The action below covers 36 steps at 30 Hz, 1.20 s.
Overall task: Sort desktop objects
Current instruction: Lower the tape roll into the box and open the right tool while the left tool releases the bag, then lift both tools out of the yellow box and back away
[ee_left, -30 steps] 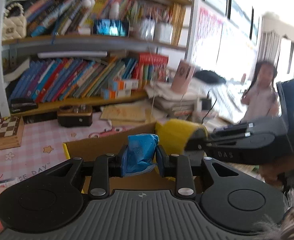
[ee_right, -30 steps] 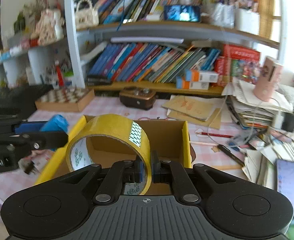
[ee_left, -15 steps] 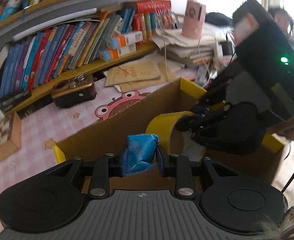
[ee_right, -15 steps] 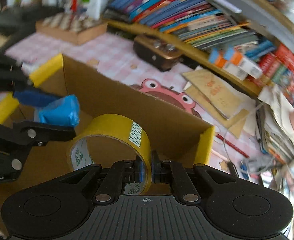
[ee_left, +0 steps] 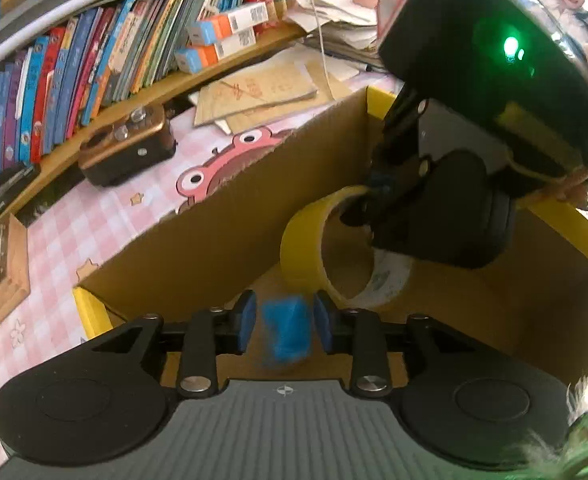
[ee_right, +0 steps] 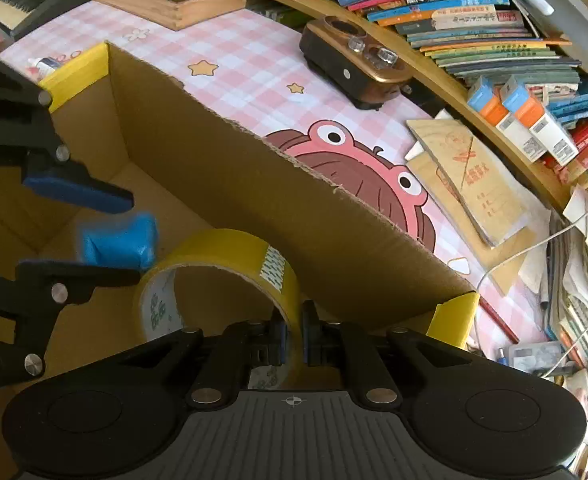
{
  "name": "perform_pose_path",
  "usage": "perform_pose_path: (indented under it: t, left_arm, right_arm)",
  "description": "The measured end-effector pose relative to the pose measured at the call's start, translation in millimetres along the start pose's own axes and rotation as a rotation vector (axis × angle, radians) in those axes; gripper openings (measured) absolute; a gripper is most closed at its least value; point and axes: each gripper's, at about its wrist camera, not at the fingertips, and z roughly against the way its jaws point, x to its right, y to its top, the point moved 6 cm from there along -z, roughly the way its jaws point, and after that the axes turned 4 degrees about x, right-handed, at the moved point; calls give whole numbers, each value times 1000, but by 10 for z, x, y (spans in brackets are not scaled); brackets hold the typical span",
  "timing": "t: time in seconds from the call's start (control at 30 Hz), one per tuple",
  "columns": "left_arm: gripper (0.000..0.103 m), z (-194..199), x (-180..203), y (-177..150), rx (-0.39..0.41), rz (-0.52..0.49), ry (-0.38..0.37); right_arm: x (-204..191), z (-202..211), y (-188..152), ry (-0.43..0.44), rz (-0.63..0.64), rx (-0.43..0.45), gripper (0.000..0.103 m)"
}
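From the left wrist, the left gripper [ee_left: 281,322] points down into the open cardboard box [ee_left: 230,216], and its blue pads [ee_left: 247,320] have just been opening: they stand a little off the blue wad [ee_left: 286,330], which sits blurred between them with a sliver of gap on each side, so I judge it is dropping free rather than held. Below it lies bare box floor, near the corner taped yellow at the left. Just ahead and to the right the yellow tape roll [ee_left: 326,248] hangs upright in the right gripper [ee_left: 368,196], its open hole facing this camera and its lower rim close to the floor. The left fingers are the nearer to the wad; the roll is right beside them, so room to pull back lies upward and toward the near wall, not to the right. From the right wrist, the right gripper [ee_right: 293,338] has its fingers clamped on the roll's [ee_right: 230,248] wall, one inside the ring and one outside, with the ring standing on edge ahead of the fingers. The wad [ee_right: 120,242] shows to the left, between the left gripper's [ee_right: 106,236] two fingers and touching neither that I can see. The box's [ee_right: 222,160] far wall runs slantwise behind both; the floor under the roll looks clear, so it can go straight down.
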Motion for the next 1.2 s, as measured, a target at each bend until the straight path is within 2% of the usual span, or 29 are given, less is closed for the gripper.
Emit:
perform_pose_path:
  t: [0.1,0.17,0.23,0.37,0.6,0.87,0.93,1.03,1.2]
  left_arm:
    - [51,-6,-51,-14,6,30,5]
    - [67,31,-98,-4,31,65,-3]
    - [75,87,-147,13,61,104,-2]
    - [80,239,-225,59,125,165,11]
    - [87,679,-253,46,262,208,46]
    - [95,1281,-307,-108,413,263,103]
    - [97,1412,-312,-166,443,273,114]
    - [99,1606,-323,-301,480,292,134]
    - [101,1865,-377,-575,518,326,157]
  right_arm:
    - [22,-10,14,2,-6,8,9]
    - [39,-13,19,1,-20,18,13]
    - [54,15,24,1,-35,37,14]
    - [94,161,61,12,-67,90,15]
    - [210,610,89,-4,-168,223,16]
    - [187,1156,-65,-43,-314,378,16]
    - [143,1290,-129,-65,-348,412,17]
    - [88,1488,-251,-112,-411,462,26]
    - [-49,1756,-479,-216,-503,521,33]
